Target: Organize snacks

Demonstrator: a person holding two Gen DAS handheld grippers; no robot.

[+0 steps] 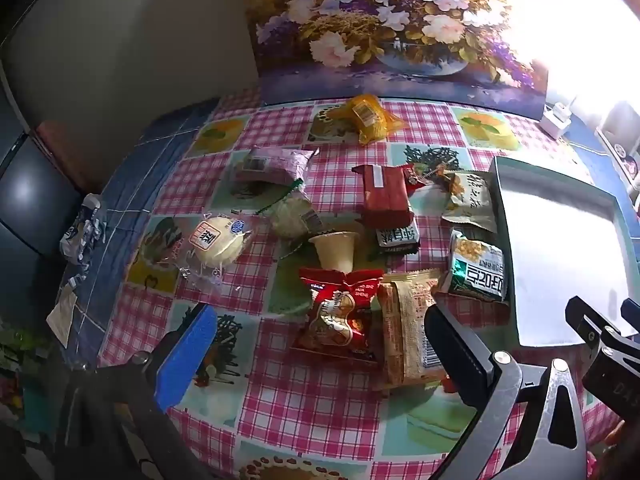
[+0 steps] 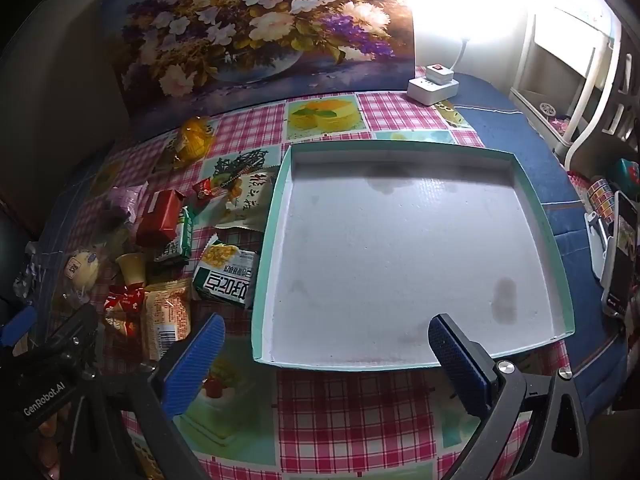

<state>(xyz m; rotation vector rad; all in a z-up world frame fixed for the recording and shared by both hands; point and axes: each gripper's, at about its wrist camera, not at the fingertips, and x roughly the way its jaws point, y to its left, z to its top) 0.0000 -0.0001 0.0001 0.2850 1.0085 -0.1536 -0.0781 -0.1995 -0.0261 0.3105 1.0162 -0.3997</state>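
Several snack packets lie scattered on the checked tablecloth [image 1: 320, 400]. Among them are a red peanut packet [image 1: 340, 316], a tan packet [image 1: 404, 328], a green-white packet [image 1: 478, 266], a jelly cup [image 1: 336, 250], a wrapped round bun [image 1: 218, 240] and a yellow packet [image 1: 368, 118]. My left gripper [image 1: 320, 312] hangs open above the red and tan packets, touching neither. A shallow teal-rimmed tray [image 2: 400, 240] sits right of the pile, its white floor bare. My right gripper [image 2: 327, 320] stands open over the tray's near edge, holding nothing.
A floral painting [image 2: 260, 28] leans against the wall at the back. A white power strip [image 2: 434, 82] sits at the back right corner. A phone on a stand [image 2: 622, 256] is right of the tray. Crumpled wrappers [image 1: 80, 232] lie at the table's left edge.
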